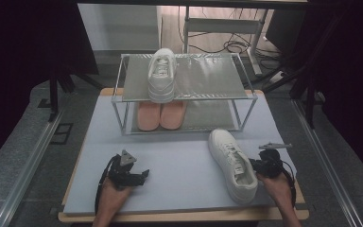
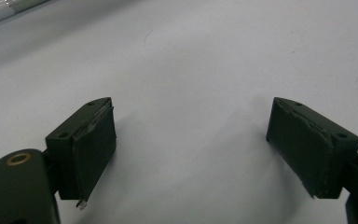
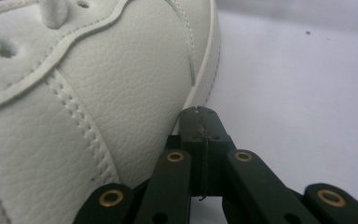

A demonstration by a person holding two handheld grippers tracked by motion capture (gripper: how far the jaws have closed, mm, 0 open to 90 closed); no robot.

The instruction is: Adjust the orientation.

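White sneaker (image 1: pixel 232 163) sits on the grey mat (image 1: pixel 179 165), front right of the table, toe pointing away toward the rack, heel toward the person's edge, upright on its sole. Right gripper (image 1: pixel 257 166) is right up against the sneaker's outer side near the heel; in the right gripper view its jaws are pressed together with nothing between them, tips against the lower edge of the shoe (image 3: pixel 98 107) where upper meets sole. Looks like contact by the tips only, not a grip, since the pads meet each other and not the leather. Right hand (image 1: pixel 279 187) holds it from the lower right. Left gripper (image 1: pixel 144 174) is well apart from the shoe, on the front left of the mat, held by the left hand (image 1: pixel 113 194); in the left gripper view its jaws stand wide apart over bare mat (image 2: pixel 191 70), nothing between them. Behind, a two-tier metal-frame rack (image 1: pixel 246 94) stands at the far part of the table. Second white sneaker (image 1: pixel 162 75) is on the top shelf, left of centre, heel toward the person. Pair of pink slippers (image 1: pixel 161 115) is on the lower shelf right under it, side by side and touching. The right part of both shelves is bare.
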